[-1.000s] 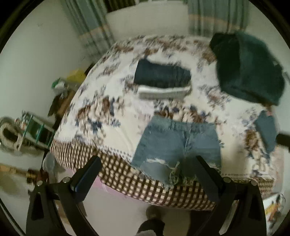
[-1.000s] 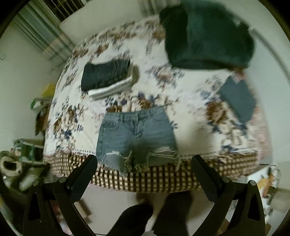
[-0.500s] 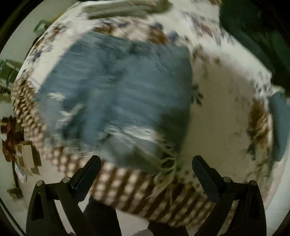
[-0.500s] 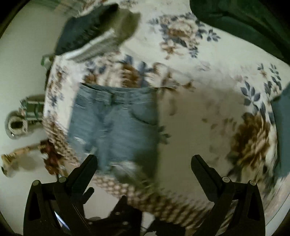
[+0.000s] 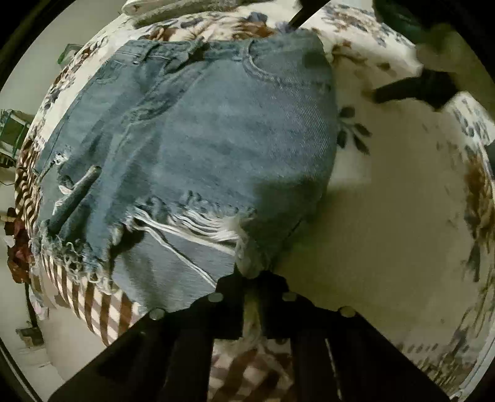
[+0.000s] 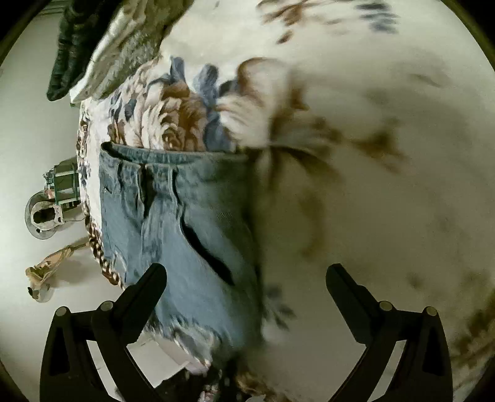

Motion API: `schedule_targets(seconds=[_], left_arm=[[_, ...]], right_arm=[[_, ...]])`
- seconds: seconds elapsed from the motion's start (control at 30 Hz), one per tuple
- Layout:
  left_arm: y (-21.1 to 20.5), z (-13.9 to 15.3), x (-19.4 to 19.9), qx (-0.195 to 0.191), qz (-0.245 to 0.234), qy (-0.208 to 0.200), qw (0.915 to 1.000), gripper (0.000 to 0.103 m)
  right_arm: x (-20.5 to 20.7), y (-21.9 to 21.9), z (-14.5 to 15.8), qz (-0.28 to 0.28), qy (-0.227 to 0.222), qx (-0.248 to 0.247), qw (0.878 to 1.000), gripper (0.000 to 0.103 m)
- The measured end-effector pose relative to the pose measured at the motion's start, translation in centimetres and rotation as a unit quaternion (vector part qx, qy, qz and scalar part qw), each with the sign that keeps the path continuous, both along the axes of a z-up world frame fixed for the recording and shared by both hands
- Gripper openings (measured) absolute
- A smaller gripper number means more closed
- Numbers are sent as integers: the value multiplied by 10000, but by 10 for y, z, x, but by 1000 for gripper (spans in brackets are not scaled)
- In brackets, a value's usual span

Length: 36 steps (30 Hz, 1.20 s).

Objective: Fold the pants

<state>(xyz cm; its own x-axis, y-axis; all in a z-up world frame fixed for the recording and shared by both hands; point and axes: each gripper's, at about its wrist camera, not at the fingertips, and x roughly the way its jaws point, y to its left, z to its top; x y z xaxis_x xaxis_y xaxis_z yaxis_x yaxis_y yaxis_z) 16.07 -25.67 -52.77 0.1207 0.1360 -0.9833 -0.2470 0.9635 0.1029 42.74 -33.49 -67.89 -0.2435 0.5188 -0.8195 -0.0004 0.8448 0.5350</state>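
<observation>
Light blue frayed denim shorts (image 5: 210,139) lie flat on the floral bedspread (image 5: 402,247), waistband away from me. My left gripper (image 5: 252,278) is shut on the frayed hem corner of the shorts' right leg at the bed's near edge. The shorts also show in the right wrist view (image 6: 185,222). My right gripper (image 6: 246,278) is open, low over the shorts' right side edge, one finger (image 6: 148,287) over the denim and the other (image 6: 343,287) over bare bedspread. The right gripper's dark fingers (image 5: 411,89) show at the upper right of the left wrist view.
A stack of folded clothes (image 6: 102,46) lies beyond the waistband, also in the left wrist view (image 5: 173,9). The bed's checked skirt (image 5: 102,306) hangs at the near edge. Clutter (image 6: 52,204) stands on the floor left of the bed.
Both grippers dropped from high above the bed to the shorts. The left gripper closed on the right leg's frayed hem; the right gripper came down open by the shorts' right side.
</observation>
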Motion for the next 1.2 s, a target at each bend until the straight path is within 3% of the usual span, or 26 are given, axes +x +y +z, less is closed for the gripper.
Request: schedule_targets(seconds=[0.03,0.1,0.13,0.17,0.23,0.5,0.57,0.7,0.83,0.97,1.07,1.2], left_arm=[[5,7,-3,-20,4,-51,10000,4],[15,23,-9,2,-28,-131,9999,3],[19,33,-11,37,-56,-189,9998,3],[23,43,-13,29,-69,-234,9997,3],[31,60,-14,37,-63,-314,9995,3],[94,150,-29,-24,499,-884,9948,3],[110,146,-14,-37,688,-987,9927,3],[182,154,-10,-228,1283,-1120,9851,3],[258,138,-2,-283,1700,-1140,9784,3],[323,101,10,-278,2023,-951,9743,3],[365,61,19,-506,2242,-737,9704,3],[385,33,24,-516,2373,-611,9681,7]], right_arm=[[4,10,-4,28,-37,32,10000,94],[9,27,-4,129,-175,1,9998,57],[10,34,-2,207,-261,-131,9994,33],[10,39,4,256,-392,-169,9988,20],[8,43,20,284,-544,-217,9979,11],[1,90,130,340,-1024,72,9941,6],[2,113,154,365,-1102,128,9932,6],[12,194,186,515,-1259,78,9907,6],[21,278,180,713,-1385,-198,9876,6],[31,347,147,889,-1237,-581,9866,6],[37,378,117,1003,-1141,-856,9847,6],[42,399,87,1166,-1019,-1028,9826,8]])
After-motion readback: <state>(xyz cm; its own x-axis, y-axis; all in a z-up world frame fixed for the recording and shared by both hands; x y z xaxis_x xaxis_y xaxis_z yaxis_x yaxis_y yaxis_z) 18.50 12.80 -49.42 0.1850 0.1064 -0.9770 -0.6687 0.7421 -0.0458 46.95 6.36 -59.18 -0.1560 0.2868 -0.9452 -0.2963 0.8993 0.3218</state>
